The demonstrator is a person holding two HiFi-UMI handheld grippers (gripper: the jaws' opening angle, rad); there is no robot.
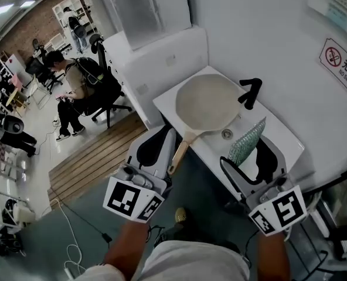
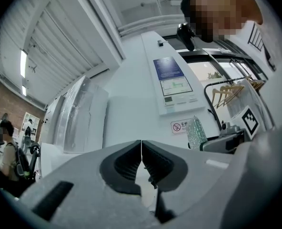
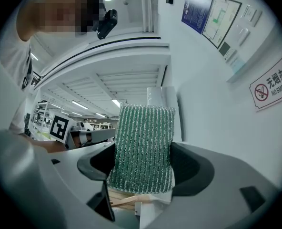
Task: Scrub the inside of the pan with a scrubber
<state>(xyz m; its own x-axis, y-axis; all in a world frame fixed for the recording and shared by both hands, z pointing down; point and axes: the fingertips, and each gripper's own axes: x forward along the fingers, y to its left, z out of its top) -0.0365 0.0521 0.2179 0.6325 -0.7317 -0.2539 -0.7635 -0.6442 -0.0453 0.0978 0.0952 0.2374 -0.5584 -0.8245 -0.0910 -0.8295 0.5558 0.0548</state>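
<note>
A pale round pan [image 1: 206,104] lies in the white sink [image 1: 279,134], its wooden handle [image 1: 179,152] sticking out over the front edge toward me. My left gripper [image 1: 160,138] hangs just left of that handle, raised and pointing upward; its jaws [image 2: 141,151] are shut with nothing between them. My right gripper [image 1: 261,151] is at the sink's near right corner, shut on a green ribbed scrubber [image 1: 247,142]. The scrubber [image 3: 143,147] stands upright between the right gripper's [image 3: 143,161] pads. From the left gripper view the scrubber [image 2: 196,132] shows off to the right.
A black faucet [image 1: 251,92] rises behind the pan by the white wall. A no-smoking sign [image 1: 340,63] hangs at the right. A white cabinet [image 1: 156,63] stands left of the sink. Wooden decking [image 1: 97,154], floor cables and seated people [image 1: 74,92] lie further left.
</note>
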